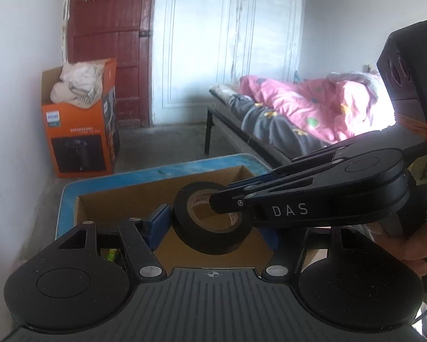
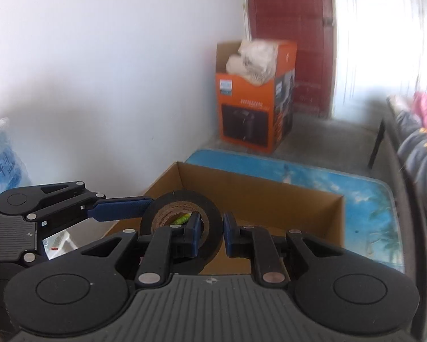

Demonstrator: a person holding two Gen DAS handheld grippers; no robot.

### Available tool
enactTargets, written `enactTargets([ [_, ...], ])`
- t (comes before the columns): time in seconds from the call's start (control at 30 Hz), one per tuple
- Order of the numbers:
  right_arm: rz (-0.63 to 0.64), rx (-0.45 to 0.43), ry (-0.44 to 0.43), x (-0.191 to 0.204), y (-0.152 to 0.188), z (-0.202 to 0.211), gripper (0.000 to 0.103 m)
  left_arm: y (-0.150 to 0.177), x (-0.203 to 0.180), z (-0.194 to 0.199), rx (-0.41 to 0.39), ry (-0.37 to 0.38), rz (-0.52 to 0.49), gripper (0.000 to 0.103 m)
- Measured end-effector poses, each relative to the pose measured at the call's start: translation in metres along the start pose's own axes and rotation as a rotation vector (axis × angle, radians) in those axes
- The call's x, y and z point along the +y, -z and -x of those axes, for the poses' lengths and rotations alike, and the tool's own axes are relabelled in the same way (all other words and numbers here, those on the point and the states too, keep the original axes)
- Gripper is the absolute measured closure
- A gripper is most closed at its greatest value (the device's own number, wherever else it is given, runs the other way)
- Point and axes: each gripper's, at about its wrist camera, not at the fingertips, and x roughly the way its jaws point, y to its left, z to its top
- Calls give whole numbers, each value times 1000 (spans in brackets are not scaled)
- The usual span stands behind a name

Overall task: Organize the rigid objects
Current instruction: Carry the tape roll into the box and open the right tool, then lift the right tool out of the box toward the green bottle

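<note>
A black tape roll (image 1: 207,242) with a brown core hangs above an open cardboard box (image 1: 122,208). My left gripper (image 1: 213,230) has a blue pad (image 1: 158,225) against each side of the roll and is shut on it. My right gripper (image 1: 222,199) reaches in from the right, one finger inside the roll's hole. In the right wrist view that gripper (image 2: 212,233) is shut on the wall of the roll (image 2: 182,198). The left gripper's blue pad (image 2: 122,211) presses the roll from the left. A yellow-green item (image 2: 182,219) lies in the box (image 2: 256,196).
The box rests on a blue-topped table (image 1: 145,171). On the floor by the red door (image 1: 111,28) stands an orange carton (image 1: 79,142) stuffed with white cloth. A bed with a pink quilt (image 1: 299,105) runs along the right. A person's hand (image 1: 407,245) holds the right gripper's handle.
</note>
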Motion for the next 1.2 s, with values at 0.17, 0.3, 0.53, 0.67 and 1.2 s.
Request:
enactTargets([
  [0.17,-69,185,-37,-28,-10,-73,84,2,38,-56,207,36,102,37],
  [0.3,-122,324,-54,-52,-6,-123,84,6,55,-101,382,74,154,37],
  [0.53,-198,485,-74,-82,8,-183,84,13,72,-162,582,92,228,37],
  [0.67,-158,531,-48,-76,10,-205,84,20,78,-186,695,83,262,31],
  [1.2,-256,438,-123,-80,-7,-224,82,24,106,-155,602,31,420,14],
])
